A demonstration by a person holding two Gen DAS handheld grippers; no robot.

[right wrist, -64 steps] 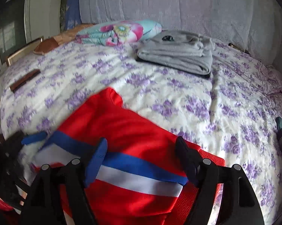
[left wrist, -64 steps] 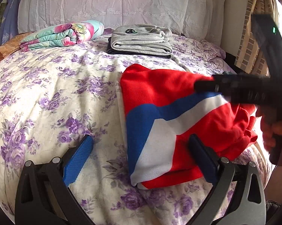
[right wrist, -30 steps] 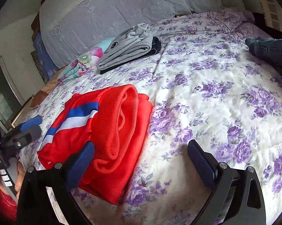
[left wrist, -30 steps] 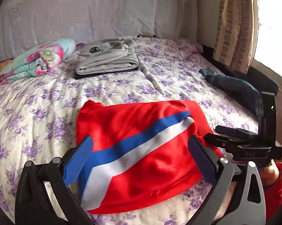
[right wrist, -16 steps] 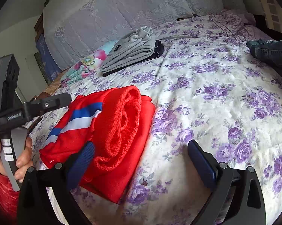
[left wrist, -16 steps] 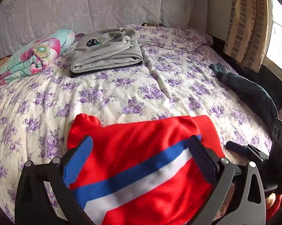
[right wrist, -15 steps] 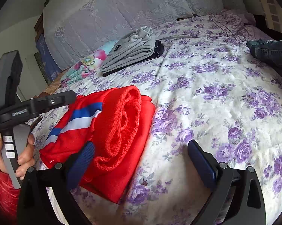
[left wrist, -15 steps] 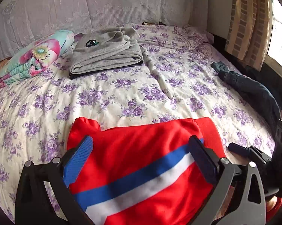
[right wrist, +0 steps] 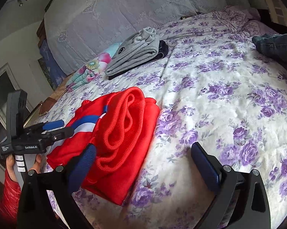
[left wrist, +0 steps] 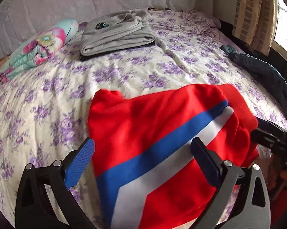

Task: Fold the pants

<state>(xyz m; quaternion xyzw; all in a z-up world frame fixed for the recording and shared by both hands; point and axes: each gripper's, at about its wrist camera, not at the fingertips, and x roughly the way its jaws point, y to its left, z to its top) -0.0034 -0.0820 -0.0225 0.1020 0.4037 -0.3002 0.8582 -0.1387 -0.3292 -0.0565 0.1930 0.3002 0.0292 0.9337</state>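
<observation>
Red pants (left wrist: pixel 153 133) with a blue and white stripe lie folded on the floral bedspread near the bed's front edge. They also show in the right wrist view (right wrist: pixel 120 133), waistband rolled on top. My left gripper (left wrist: pixel 143 158) is open and empty, its fingers spread just above the pants' near part. It also shows in the right wrist view (right wrist: pixel 55 127), at the pants' left side. My right gripper (right wrist: pixel 143 160) is open and empty, at the pants' right edge. Its tip shows in the left wrist view (left wrist: pixel 267 133).
Folded grey pants (left wrist: pixel 118 32) lie on a dark garment at the back of the bed. A floral pillow (left wrist: pixel 36 45) lies to their left. Dark jeans (left wrist: pixel 258 66) lie at the right edge. A curtain (left wrist: pixel 254 9) hangs at the right.
My left gripper has moved in closer over the red pants. The right gripper has barely moved. The pants lie as before.
</observation>
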